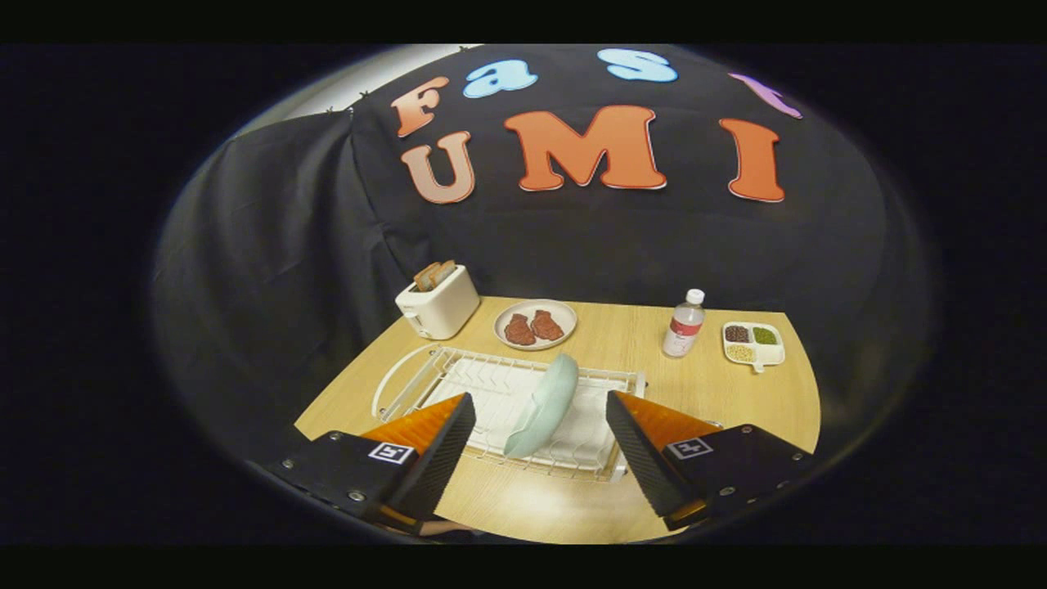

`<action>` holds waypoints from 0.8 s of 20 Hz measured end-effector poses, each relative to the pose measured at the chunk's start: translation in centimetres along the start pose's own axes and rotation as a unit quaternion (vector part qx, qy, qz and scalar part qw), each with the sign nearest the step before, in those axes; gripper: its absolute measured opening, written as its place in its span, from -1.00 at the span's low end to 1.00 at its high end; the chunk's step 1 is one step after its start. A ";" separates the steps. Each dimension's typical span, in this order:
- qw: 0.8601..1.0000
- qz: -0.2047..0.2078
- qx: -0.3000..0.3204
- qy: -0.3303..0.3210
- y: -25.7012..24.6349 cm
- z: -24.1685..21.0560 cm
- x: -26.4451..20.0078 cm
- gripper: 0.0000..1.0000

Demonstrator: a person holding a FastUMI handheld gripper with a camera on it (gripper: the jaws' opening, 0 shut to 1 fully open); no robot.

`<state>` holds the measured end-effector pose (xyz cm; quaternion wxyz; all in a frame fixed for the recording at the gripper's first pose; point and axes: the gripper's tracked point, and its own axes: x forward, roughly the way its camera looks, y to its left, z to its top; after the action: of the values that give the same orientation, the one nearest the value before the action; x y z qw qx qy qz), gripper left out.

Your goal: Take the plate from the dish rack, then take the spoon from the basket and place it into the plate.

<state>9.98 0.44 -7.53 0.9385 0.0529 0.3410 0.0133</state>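
A pale green plate [543,406] stands on edge in the white wire dish rack [458,378] on the wooden table. My gripper [540,413] is open above the rack's near side, and the plate's lower edge shows between the two fingertips without touching either. The left finger [438,450] and the right finger [642,446] stand wide apart on either side of the plate. I cannot make out a spoon or a basket.
Beyond the rack stand a white toaster [438,304] with bread slices, a plate with two pieces of meat [535,324], a small bottle [684,324] and a divided dish of beans [753,343]. Bare table [523,503] lies in front of the rack.
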 end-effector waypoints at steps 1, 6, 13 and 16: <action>1.000 -0.001 0.003 0.014 0.1 -0.1 0.7 0.91; 0.995 -0.008 0.029 0.091 -0.2 -1.0 5.2 0.80; 0.985 -0.047 0.049 0.161 -2.2 -2.7 9.7 0.55; 0.981 -0.065 0.039 0.178 -2.8 -3.6 11.0 0.49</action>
<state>16.09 -1.36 -17.58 0.8586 0.0643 0.5059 -0.0520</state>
